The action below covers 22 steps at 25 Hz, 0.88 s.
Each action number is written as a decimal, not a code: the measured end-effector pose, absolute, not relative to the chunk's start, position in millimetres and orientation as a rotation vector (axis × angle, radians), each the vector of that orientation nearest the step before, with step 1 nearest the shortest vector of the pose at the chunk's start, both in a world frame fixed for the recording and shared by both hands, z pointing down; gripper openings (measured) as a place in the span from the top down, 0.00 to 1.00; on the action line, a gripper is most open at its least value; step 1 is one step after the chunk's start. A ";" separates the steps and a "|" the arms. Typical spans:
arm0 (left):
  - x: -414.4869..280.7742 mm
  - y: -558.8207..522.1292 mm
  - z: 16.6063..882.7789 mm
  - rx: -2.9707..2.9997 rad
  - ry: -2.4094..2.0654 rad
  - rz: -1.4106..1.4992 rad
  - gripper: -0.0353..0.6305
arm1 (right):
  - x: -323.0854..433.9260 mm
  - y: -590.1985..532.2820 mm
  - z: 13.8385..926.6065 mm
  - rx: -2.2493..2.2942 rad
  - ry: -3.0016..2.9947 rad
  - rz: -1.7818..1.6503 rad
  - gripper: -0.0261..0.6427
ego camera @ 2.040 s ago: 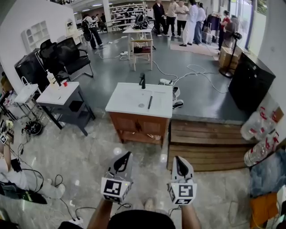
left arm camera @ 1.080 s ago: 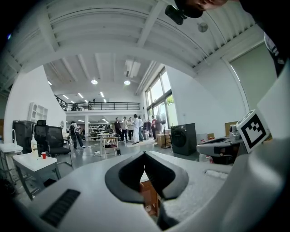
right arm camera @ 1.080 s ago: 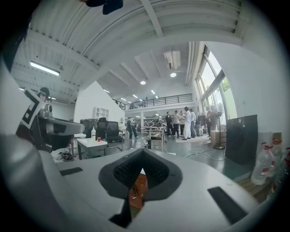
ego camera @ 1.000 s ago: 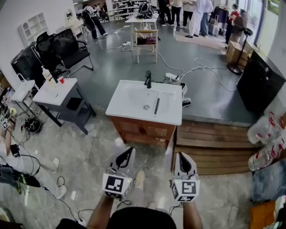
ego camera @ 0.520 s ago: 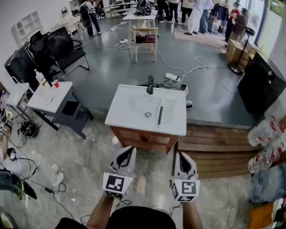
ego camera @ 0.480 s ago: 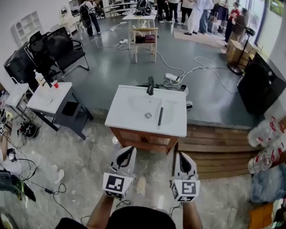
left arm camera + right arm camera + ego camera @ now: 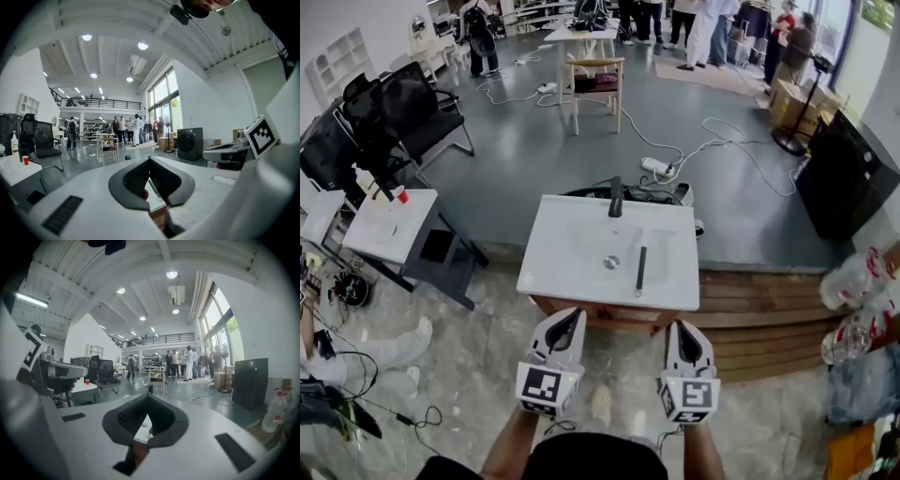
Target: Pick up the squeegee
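On the sink top (image 7: pixel 561 274), squeegee (image 7: pixel 640 269), well ahead of right gripper (image 7: pixel 679 331), jaws together

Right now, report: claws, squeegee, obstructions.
Left claw, right claw shut, empty. Squeegee flat in sink, right of drain, untouched. Nothing in the way.

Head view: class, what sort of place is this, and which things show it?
Probably an open lab or workshop hall, not a bathroom: a free-standing washbasin unit, loose trailing cables, office chairs.
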<state>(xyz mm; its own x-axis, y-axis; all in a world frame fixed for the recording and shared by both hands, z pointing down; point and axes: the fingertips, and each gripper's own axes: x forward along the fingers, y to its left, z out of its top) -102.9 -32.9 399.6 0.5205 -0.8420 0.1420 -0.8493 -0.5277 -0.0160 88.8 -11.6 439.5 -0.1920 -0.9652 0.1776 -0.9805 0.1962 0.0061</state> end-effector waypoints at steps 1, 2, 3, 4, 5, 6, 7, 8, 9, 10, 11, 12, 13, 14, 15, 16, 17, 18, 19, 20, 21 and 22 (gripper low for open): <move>-105.4 -41.6 401.0 2.697 -1.493 0.203 0.94 | 86.3 -19.3 441.2 1.903 -2.309 0.165 0.96; -108.0 -50.3 402.3 2.705 -1.490 0.197 0.94 | 83.7 -26.9 443.2 1.907 -2.302 0.167 0.96; -110.3 -58.3 404.1 2.710 -1.483 0.190 0.94 | 81.1 -33.9 445.1 1.912 -2.294 0.169 0.96; -112.0 -65.5 405.7 2.713 -1.475 0.184 0.94 | 78.8 -40.3 446.8 1.917 -2.288 0.170 0.96; -112.9 -71.9 406.6 2.715 -1.465 0.176 0.94 | 76.9 -46.2 448.5 1.921 -2.282 0.170 0.96; -113.2 -78.0 406.4 2.716 -1.455 0.167 0.94 | 75.5 -51.6 450.5 1.924 -2.278 0.171 0.96; -113.3 -83.5 405.6 2.716 -1.447 0.160 0.94 | 74.4 -56.5 452.0 1.924 -2.275 0.173 0.96; -113.9 -88.5 406.0 2.715 -1.442 0.158 0.94 | 73.5 -61.0 452.5 1.925 -2.270 0.176 0.96; -115.3 -92.6 408.9 2.712 -1.441 0.167 0.94 | 72.7 -64.9 452.0 1.926 -2.261 0.180 0.96; -117.0 -95.9 413.5 2.708 -1.440 0.181 0.94 | 72.2 -68.3 452.2 1.926 -2.252 0.184 0.96; -118.2 -99.0 416.8 2.706 -1.437 0.189 0.94 | 71.8 -71.3 453.9 1.925 -2.250 0.186 0.96; -118.8 -102.4 417.1 2.711 -1.435 0.184 0.94 | 71.3 -74.0 455.8 1.923 -2.252 0.184 0.96; -119.2 -105.9 415.9 2.716 -1.433 0.172 0.94 | 70.7 -76.9 456.6 1.922 -2.253 0.182 0.96; -119.9 -109.2 415.3 2.716 -1.433 0.163 0.94 | 70.2 -79.8 456.8 1.920 -2.251 0.182 0.96; -120.9 -112.4 415.5 2.714 -1.436 0.157 0.94 | 69.8 -82.6 456.7 1.916 -2.243 0.188 0.96; -121.9 -115.5 415.7 2.710 -1.438 0.156 0.94 | 69.5 -85.2 456.7 1.911 -2.231 0.200 0.96; -122.5 -118.4 416.6 2.703 -1.438 0.160 0.94 | 69.2 -88.0 457.5 1.908 -2.223 0.208 0.96; -123.3 -120.8 419.9 2.690 -1.437 0.171 0.94 | 69.0 -91.6 459.6 1.907 -2.230 0.205 0.96; -124.2 -123.1 425.4 2.672 -1.438 0.187 0.94 | 69.2 -95.6 462.4 1.906 -2.243 0.197 0.96; -124.5 -125.9 430.5 2.657 -1.441 0.197 0.94 | 69.8 -99.8 465.5 1.903 -2.252 0.196 0.96; -124.0 -129.6 433.7 2.650 -1.444 0.199 0.94 | 70.6 -104.3 468.1 1.898 -2.254 0.199 0.96; -122.8 -133.8 435.7 2.648 -1.445 0.200 0.94 | 71.4 -109.2 469.9 1.893 -2.255 0.205 0.96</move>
<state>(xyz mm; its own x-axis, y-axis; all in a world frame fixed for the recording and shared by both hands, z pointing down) -122.8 -133.8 435.7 0.5360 -0.8265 0.1719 -0.8422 -0.5376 0.0409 71.4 -109.2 469.9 -0.1666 -0.9582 0.2324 -0.9844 0.1750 0.0160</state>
